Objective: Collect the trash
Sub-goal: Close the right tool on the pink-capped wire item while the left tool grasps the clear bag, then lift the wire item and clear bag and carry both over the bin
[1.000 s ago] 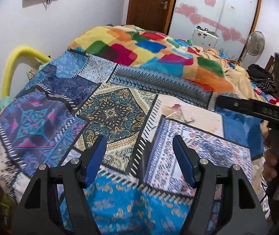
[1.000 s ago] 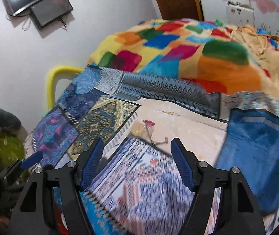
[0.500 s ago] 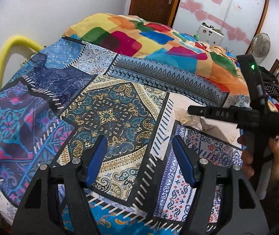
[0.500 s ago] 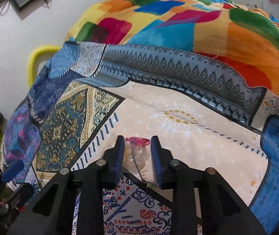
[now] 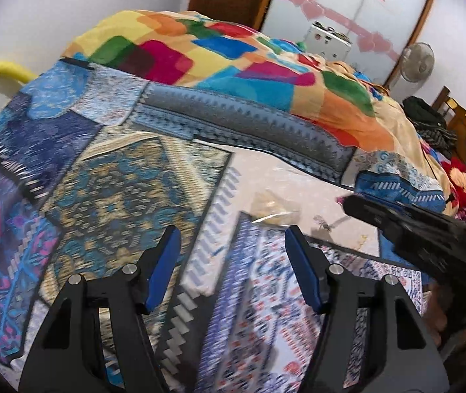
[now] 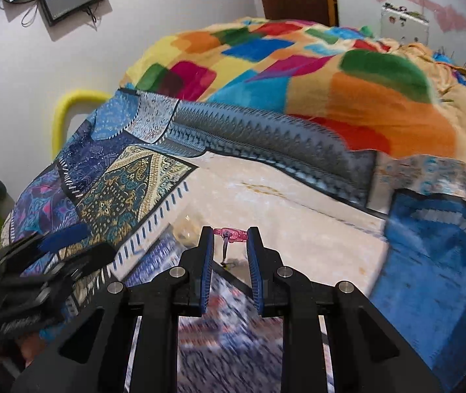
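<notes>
Right gripper (image 6: 230,235) is clamped on a small pink clip (image 6: 231,233) — it spans the gap between the fingertips, and a thin strand hangs down from it. We hold this just above the cream patch of the quilt (image 6: 285,203). A clear crinkled wrapper (image 6: 188,227) lies on the quilt just left of the right fingers, at the edge of the cream patch. Left gripper (image 5: 231,244) is spread wide with nothing between its blue pads (image 5: 164,262) and hovers over the quilt (image 5: 118,196); in its view the wrapper (image 5: 272,208) sits just beyond the fingertips, nearer the right pad. We see the right gripper (image 5: 347,201) from the side at the right edge of that view, with a speck of pink at its tip, near the wrapper but apart from it. A multicolour blanket (image 6: 298,65) is heaped on the far half of the bed — a yellow tube (image 6: 66,111) curves up by the wall on the left. Both views are motion-blurred low down, so finer detail of the trash is hard to tell.
</notes>
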